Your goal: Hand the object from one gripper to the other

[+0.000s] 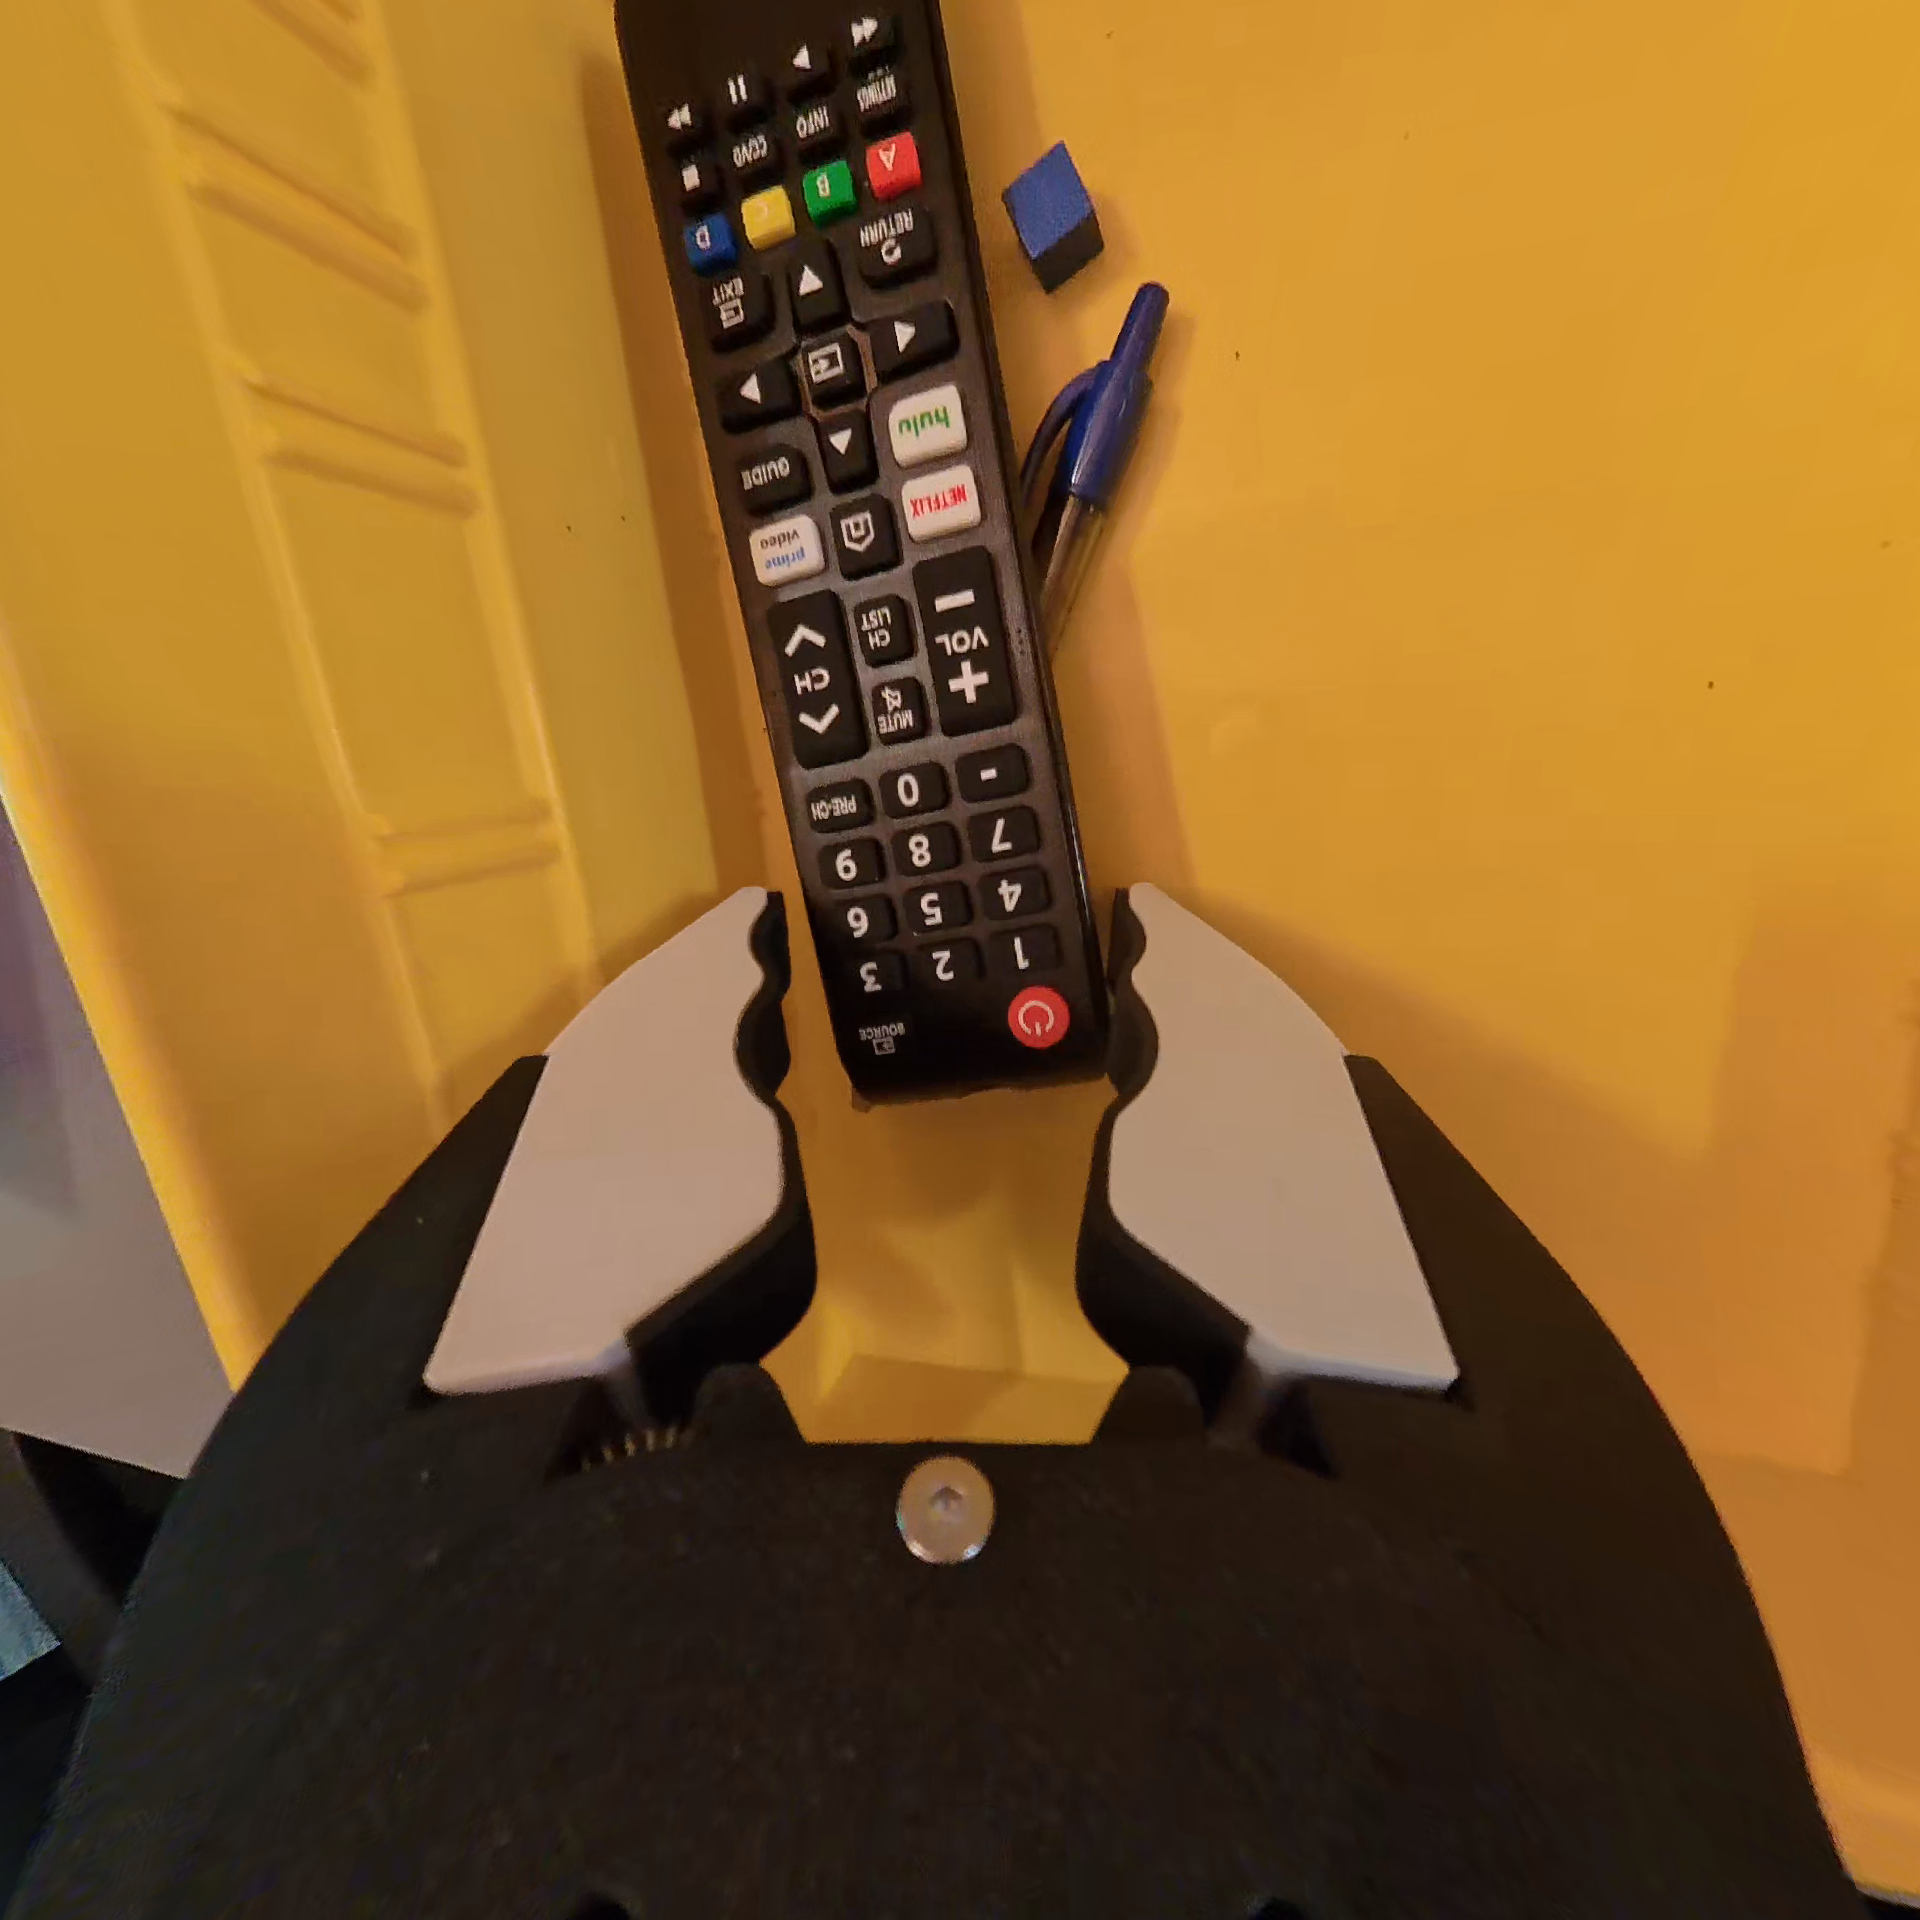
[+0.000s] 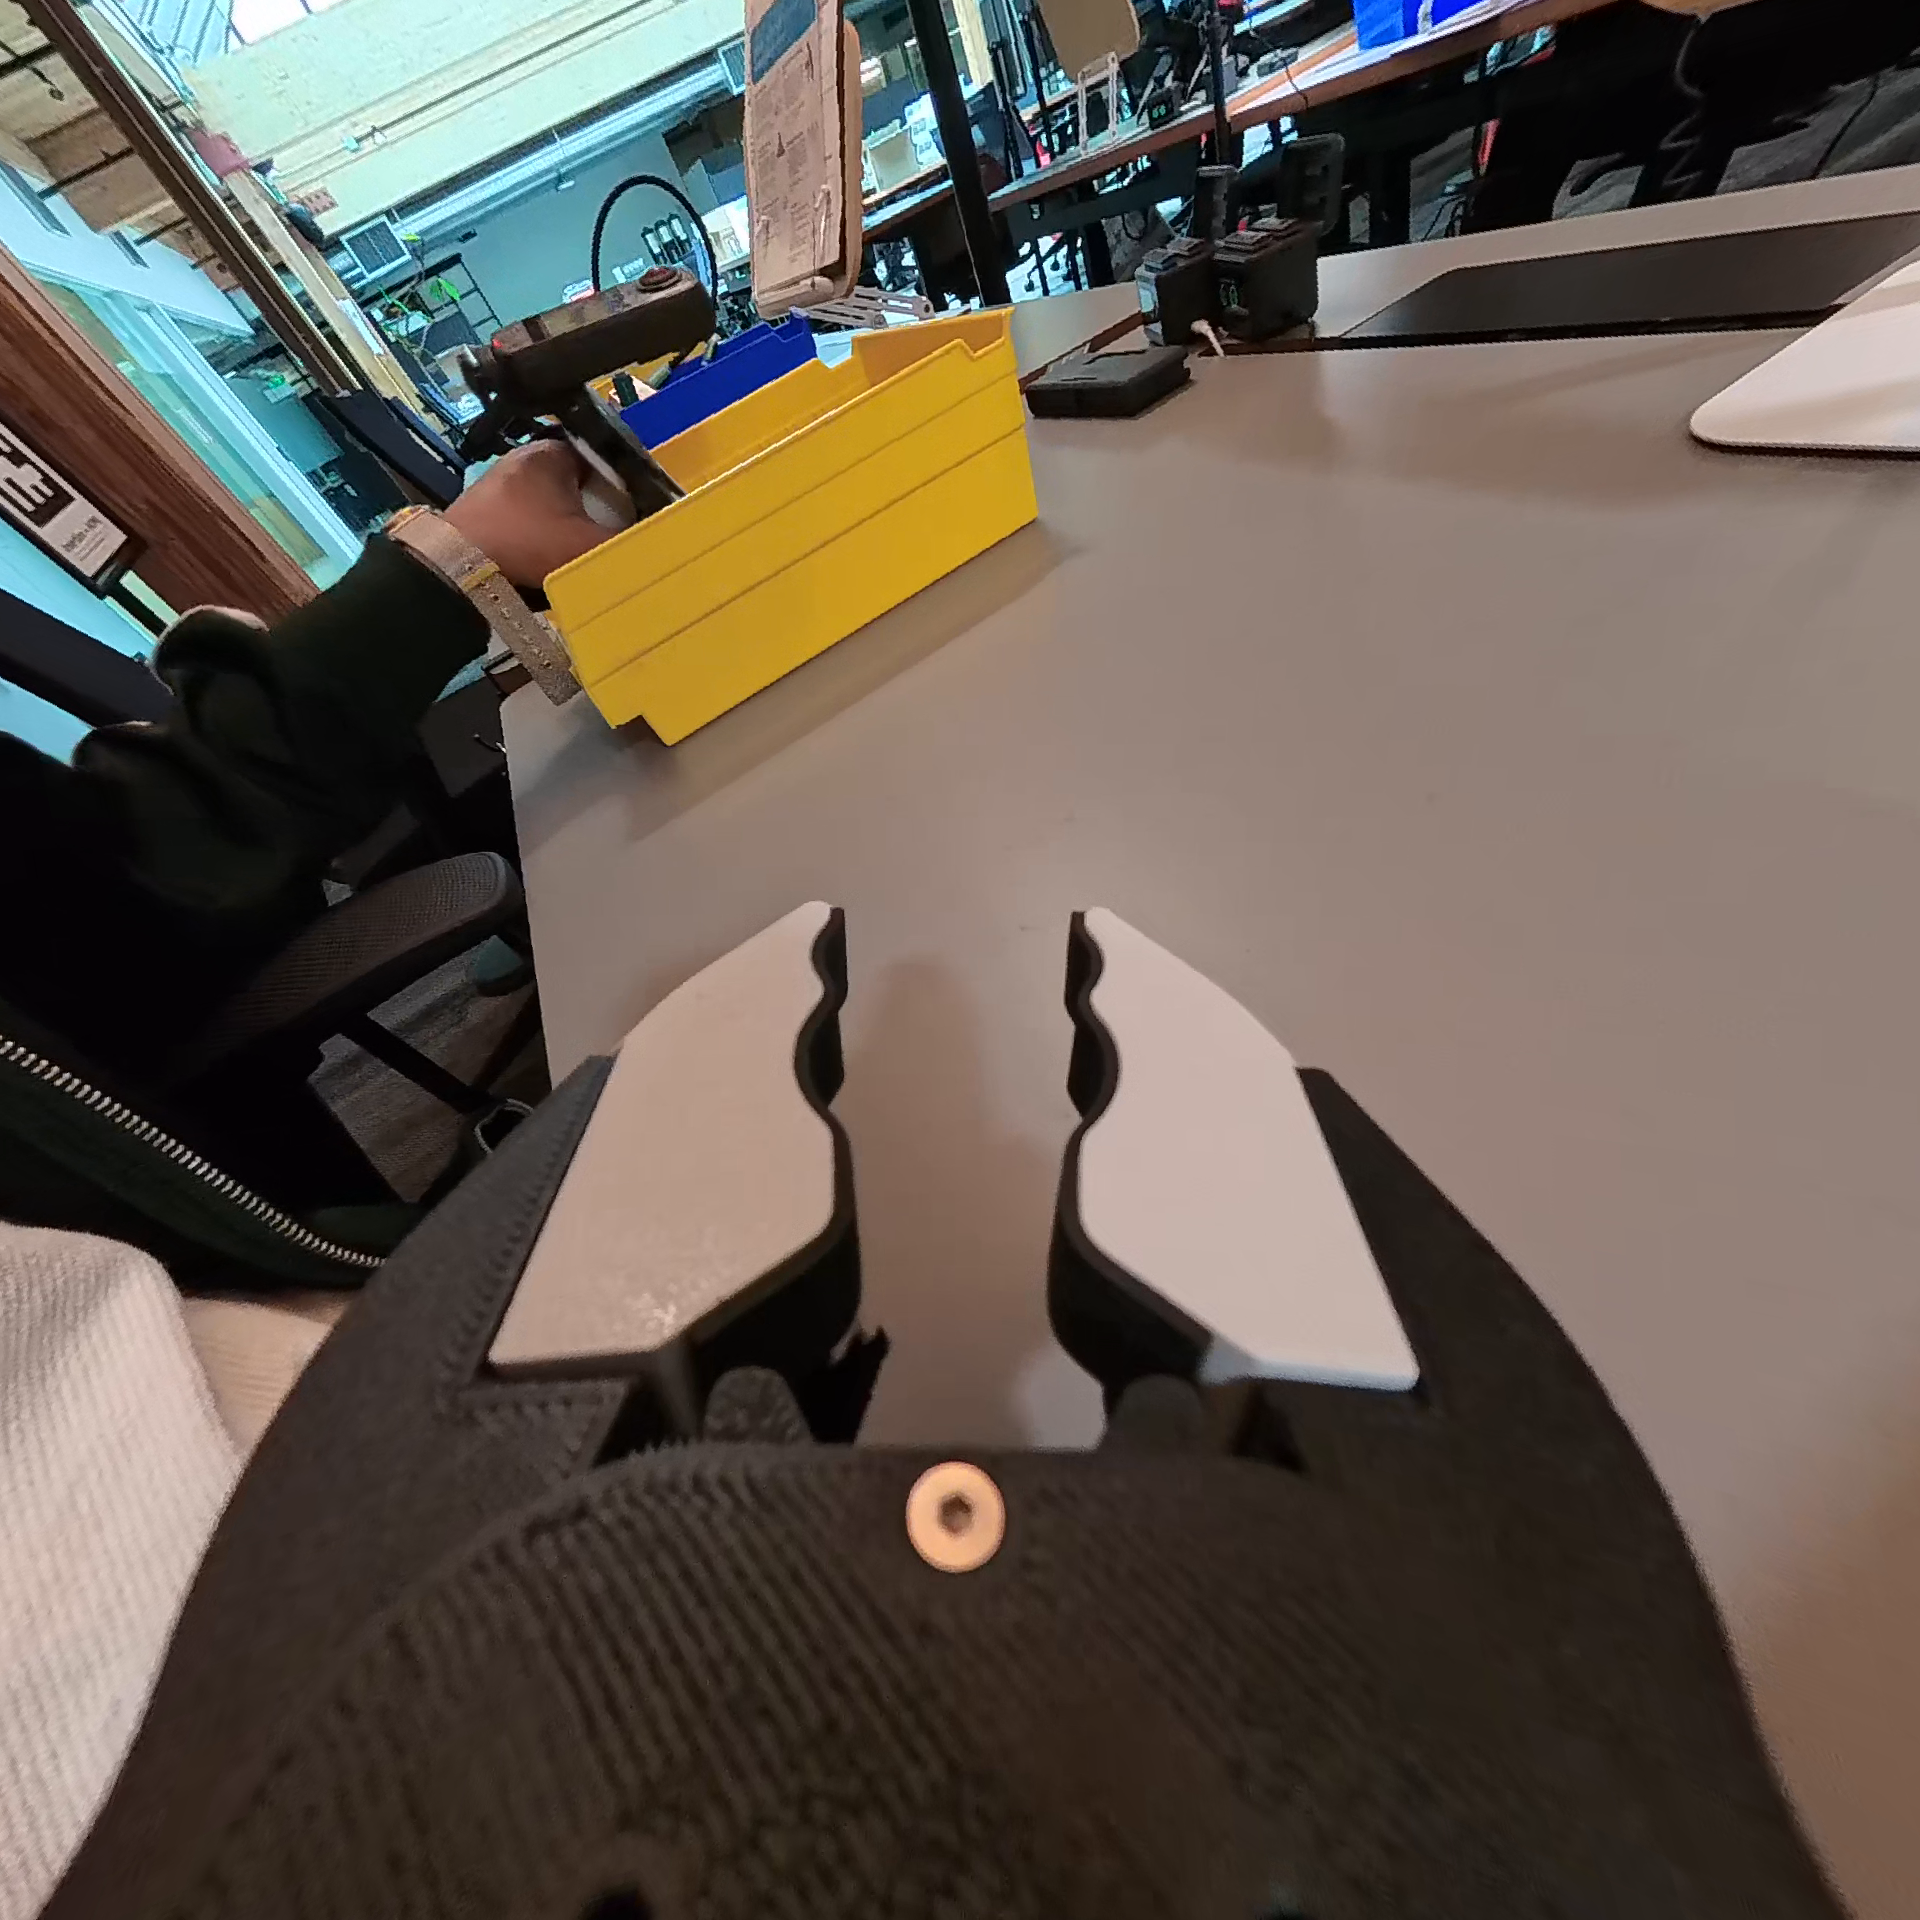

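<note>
A black TV remote lies on the floor of a yellow bin, buttons up, with its power-button end towards me. My left gripper reaches into the bin and straddles that near end. The right finger touches the remote's side and a thin gap shows at the left finger, so the jaws are open around it. In the right wrist view the left gripper dips into the yellow bin, held by a hand. My right gripper is open and empty, low over the grey table.
A blue pen and a small blue block lie in the bin right of the remote. A blue bin stands behind the yellow one. A flat black device and a white stand base sit farther back. My right fingertips sit around 50 cm from my left ones.
</note>
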